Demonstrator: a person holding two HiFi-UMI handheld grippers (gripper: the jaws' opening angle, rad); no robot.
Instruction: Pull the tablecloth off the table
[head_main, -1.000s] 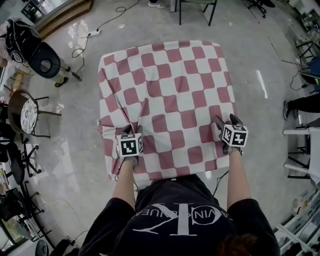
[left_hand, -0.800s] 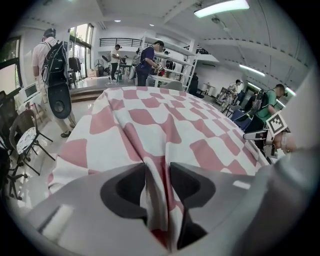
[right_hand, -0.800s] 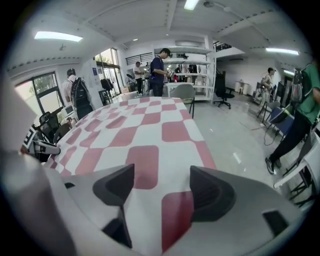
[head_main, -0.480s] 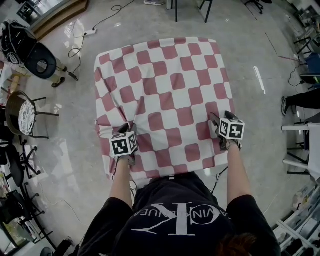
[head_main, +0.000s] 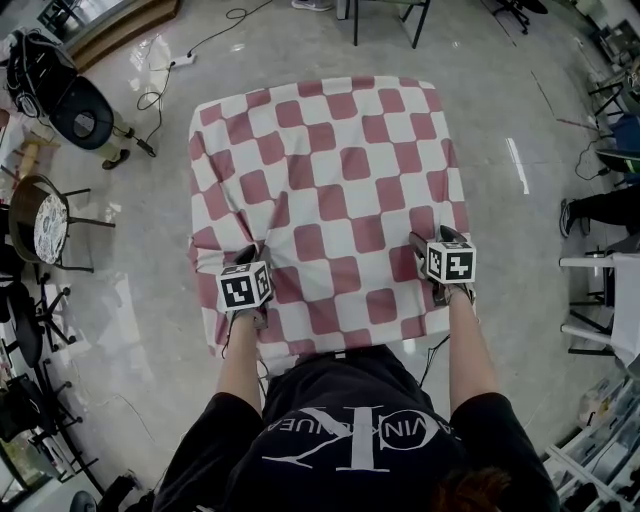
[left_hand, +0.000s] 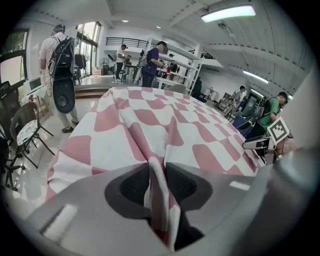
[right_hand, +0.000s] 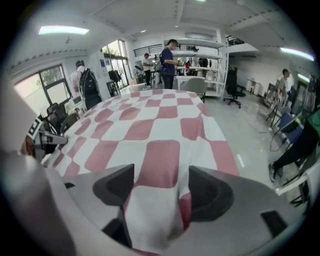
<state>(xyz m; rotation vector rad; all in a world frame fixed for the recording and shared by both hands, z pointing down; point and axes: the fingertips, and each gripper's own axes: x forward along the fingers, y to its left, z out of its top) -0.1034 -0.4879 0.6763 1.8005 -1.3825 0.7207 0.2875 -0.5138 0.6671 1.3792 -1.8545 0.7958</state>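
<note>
The left gripper has just been closing and pinches a raised fold of the cloth near its near-left edge, the jaws drawn narrow on it. Creases fan out from that spot. Across the middle the cloth lies flat and square over the table, hiding it wholly, with its edges hanging on every side. On the right, the right gripper stands wide, a hump of cloth pushed up between its jaws but seemingly not squeezed yet. So only the gripping is partly done. The right pinch and the whole pull toward the person remain.
</note>
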